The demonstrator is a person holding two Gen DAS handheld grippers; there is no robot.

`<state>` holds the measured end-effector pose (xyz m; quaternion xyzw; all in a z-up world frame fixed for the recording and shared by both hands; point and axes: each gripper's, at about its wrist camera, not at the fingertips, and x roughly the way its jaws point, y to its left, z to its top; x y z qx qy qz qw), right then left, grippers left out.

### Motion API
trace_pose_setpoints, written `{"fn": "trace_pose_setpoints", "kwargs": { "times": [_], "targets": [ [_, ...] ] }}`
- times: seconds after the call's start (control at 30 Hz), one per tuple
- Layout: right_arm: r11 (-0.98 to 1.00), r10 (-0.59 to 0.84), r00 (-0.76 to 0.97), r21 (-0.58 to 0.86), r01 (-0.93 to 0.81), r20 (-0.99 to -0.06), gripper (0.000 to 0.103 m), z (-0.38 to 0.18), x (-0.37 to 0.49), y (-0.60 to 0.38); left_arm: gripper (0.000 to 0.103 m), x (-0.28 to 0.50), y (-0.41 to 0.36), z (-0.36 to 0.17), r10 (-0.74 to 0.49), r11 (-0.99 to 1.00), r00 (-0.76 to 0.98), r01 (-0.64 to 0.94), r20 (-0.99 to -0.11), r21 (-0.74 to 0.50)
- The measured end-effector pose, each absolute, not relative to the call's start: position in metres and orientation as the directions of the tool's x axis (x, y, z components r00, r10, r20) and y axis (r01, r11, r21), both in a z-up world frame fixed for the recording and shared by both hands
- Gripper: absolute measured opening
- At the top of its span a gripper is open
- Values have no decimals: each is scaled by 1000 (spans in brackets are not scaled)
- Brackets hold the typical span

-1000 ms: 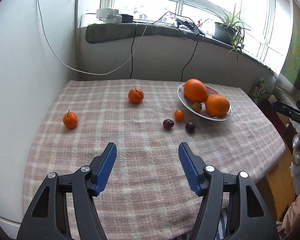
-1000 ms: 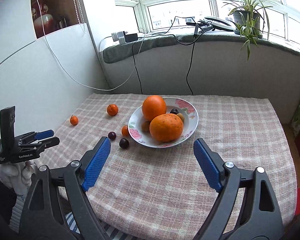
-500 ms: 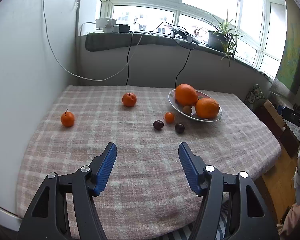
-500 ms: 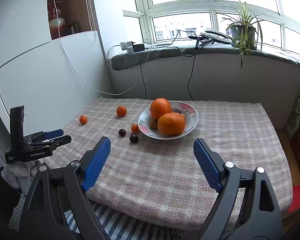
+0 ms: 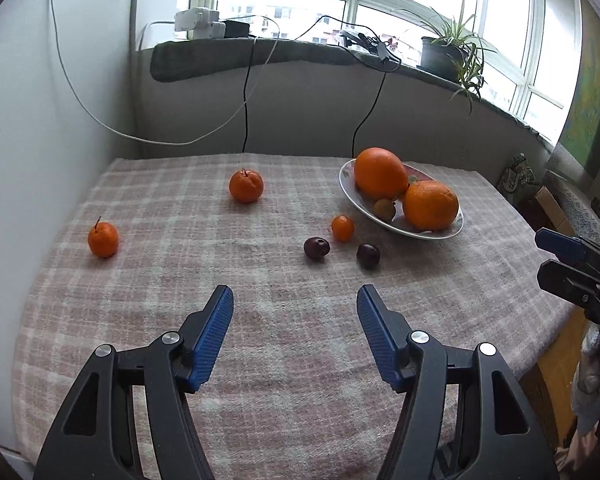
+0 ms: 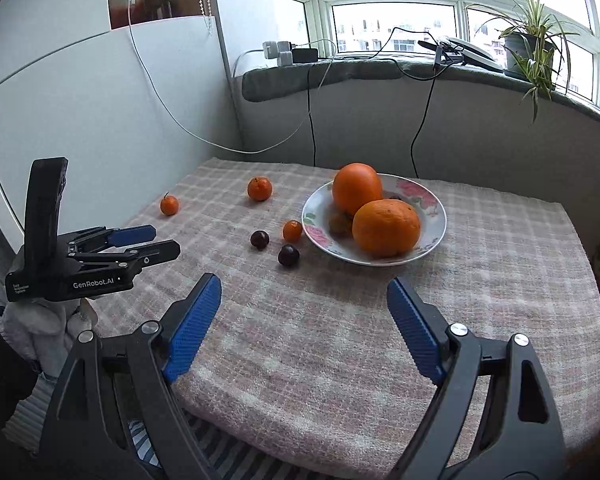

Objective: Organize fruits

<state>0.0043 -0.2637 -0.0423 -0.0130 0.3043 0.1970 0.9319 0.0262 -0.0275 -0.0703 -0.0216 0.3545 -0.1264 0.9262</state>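
Observation:
A flowered white plate (image 5: 424, 233) (image 6: 432, 216) holds two big oranges (image 5: 381, 173) (image 6: 386, 227) and a small brownish fruit (image 5: 384, 209). Loose on the checked cloth lie a tangerine (image 5: 246, 186) (image 6: 259, 189), a smaller stemmed one (image 5: 103, 239) (image 6: 169, 205), a tiny orange fruit (image 5: 343, 228) (image 6: 292, 230) and two dark plums (image 5: 316, 248) (image 5: 368, 256) (image 6: 259, 239) (image 6: 288, 255). My left gripper (image 5: 295, 300) (image 6: 162, 240) hovers open over the near cloth, well short of the plums. My right gripper (image 6: 304, 292) is open and empty near the table's front edge.
The table (image 6: 500, 280) stands in a corner, a white wall (image 5: 40, 128) on its left. Behind it runs a sill with chargers (image 5: 198, 24), hanging cables (image 5: 246, 92) and a potted plant (image 5: 444, 54). A gloved hand (image 6: 40, 320) holds the left gripper.
Both grippers drew back from the table half a second ago and have since come forward and lower over the cloth. Both stay open; no fruit has moved.

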Motion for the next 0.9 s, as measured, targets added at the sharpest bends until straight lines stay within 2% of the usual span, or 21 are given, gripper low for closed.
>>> {"fn": "trace_pose_setpoints", "kwargs": {
  "times": [0.1, 0.13, 0.27, 0.43, 0.63, 0.9],
  "targets": [
    [919, 360, 723, 88, -385, -590, 87, -52, 16, -252, 62, 36, -32, -76, -255, 964, 708, 238, -659, -118],
    [917, 362, 719, 87, -389, -594, 87, -55, 20, -248, 55, 39, -33, -77, -257, 963, 705, 241, -661, -117],
    [913, 374, 696, 111, -393, -613, 86, -66, 38, -233, 45, 53, -29, -85, -283, 957, 682, 250, -674, -149],
    [915, 364, 668, 116, -386, -649, 71, -84, 64, -217, 35, 75, -27, -95, -320, 944, 643, 282, -696, -174],
    [911, 364, 613, 132, -391, -702, 52, -107, 93, -201, 31, 103, -31, -108, -354, 928, 600, 322, -717, -189],
    [911, 355, 578, 133, -392, -735, 44, -114, 113, -191, 31, 121, -35, -115, -412, 902, 553, 361, -724, -238]
  ]
}}
